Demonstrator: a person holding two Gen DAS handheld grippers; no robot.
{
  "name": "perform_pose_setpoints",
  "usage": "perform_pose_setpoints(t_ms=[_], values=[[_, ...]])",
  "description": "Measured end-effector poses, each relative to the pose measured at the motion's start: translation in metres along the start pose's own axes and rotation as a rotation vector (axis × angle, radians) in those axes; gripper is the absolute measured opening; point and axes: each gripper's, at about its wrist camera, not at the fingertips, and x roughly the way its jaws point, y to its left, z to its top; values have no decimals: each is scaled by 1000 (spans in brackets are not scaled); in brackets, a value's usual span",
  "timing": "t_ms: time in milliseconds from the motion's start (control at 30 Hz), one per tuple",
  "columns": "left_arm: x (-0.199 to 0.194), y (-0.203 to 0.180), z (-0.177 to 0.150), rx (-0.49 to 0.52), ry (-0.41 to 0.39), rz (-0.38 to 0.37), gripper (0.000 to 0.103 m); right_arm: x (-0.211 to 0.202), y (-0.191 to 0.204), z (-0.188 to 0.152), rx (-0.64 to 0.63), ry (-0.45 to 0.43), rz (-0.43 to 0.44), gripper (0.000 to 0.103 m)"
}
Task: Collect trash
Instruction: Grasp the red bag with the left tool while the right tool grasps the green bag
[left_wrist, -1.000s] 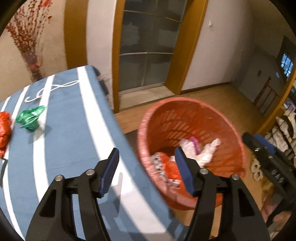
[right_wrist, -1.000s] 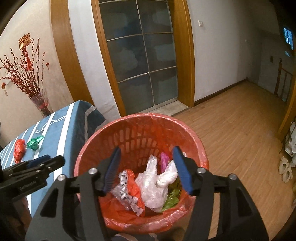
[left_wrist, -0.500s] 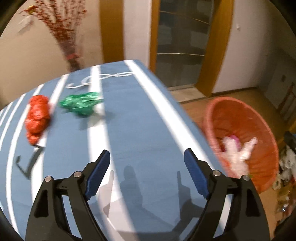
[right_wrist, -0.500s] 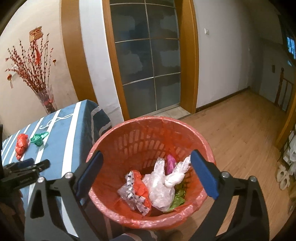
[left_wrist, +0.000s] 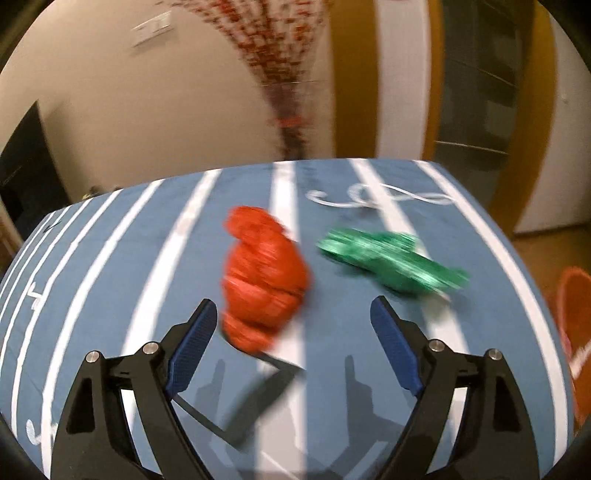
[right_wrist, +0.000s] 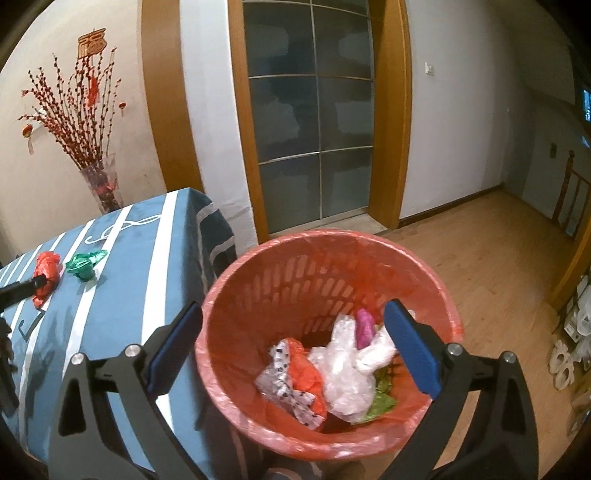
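Where both grippers gape empty: blue striped tablecloth (left_wrist: 110, 266), wood floor (right_wrist: 498, 251), glazed door (right_wrist: 314, 122).

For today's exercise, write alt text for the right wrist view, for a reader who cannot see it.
An open right gripper hovers over a red basket holding crumpled bags. To its left, a red bag and a green bag lie on a blue striped table.
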Motion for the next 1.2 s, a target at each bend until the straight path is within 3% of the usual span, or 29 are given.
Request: perform_pose_setpoints(t_ms=[167, 400, 500, 567, 767, 1033, 1200], values=[[32, 18, 18, -37, 50, 14, 84, 9, 16, 3, -11, 19, 23, 97], [59, 24, 22, -86, 97, -45, 84, 21, 38, 6, -36, 39, 45, 97], [67, 21, 21, -72, 116, -58, 71, 22, 48, 8, -50, 40, 56, 97], [71, 23, 18, -75, 136, -82, 55, 23, 54, 9, -60, 37, 67, 97], [60, 39, 13, -83, 116, -98, 50, 24, 90, 18, -105, 26, 130, 97], [21, 93, 6, -106, 49, -61, 50, 48, 191, 38, -201, 49, 307, 95], [8, 121, 5, -113, 17, -37, 50, 79, 270, 42, -304, 107, 400, 75]])
